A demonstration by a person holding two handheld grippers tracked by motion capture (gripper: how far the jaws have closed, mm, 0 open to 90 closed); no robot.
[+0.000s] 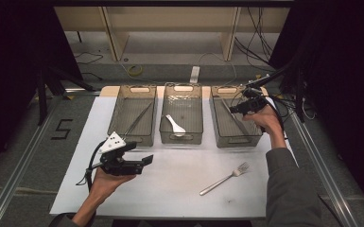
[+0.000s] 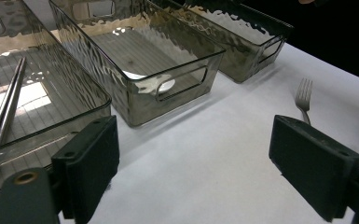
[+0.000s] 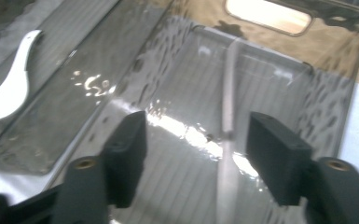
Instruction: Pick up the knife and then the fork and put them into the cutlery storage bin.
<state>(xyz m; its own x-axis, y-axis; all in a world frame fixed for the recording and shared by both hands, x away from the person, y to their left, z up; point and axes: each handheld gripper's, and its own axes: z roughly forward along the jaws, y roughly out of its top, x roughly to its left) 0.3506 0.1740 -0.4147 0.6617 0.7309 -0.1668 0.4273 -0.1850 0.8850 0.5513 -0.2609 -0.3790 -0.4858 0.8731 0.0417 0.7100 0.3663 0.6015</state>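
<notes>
Lying inside the right bin, a slim silver utensil runs lengthwise along the floor of that smoky, see-through container; whether it is a knife or something else cannot be told, since it is blurred. Directly above it hangs the right hand-held gripper, its jaws spread apart with nothing between them; in the right gripper view the utensil passes between the two black jaws but below them, untouched. The person's right hand holds this hand-held gripper over the bin's far half.

Just beside that bin stands the middle bin, which holds a white spoon near its front end. The left bin is next, with chopsticks lying slantwise along its floor. The three bins stand in a row across the far part of the white tabletop.

Nearer the person, a metal fork lies bare on the tabletop, in front of the right bin and well apart from it, tines pointing toward the far right.

The left hand-held gripper hovers over the tabletop in front of the left bin, held by the left hand. Its jaws stand wide, empty, with the white surface between them in the left gripper view and the fork beyond the right-hand jaw.
</notes>
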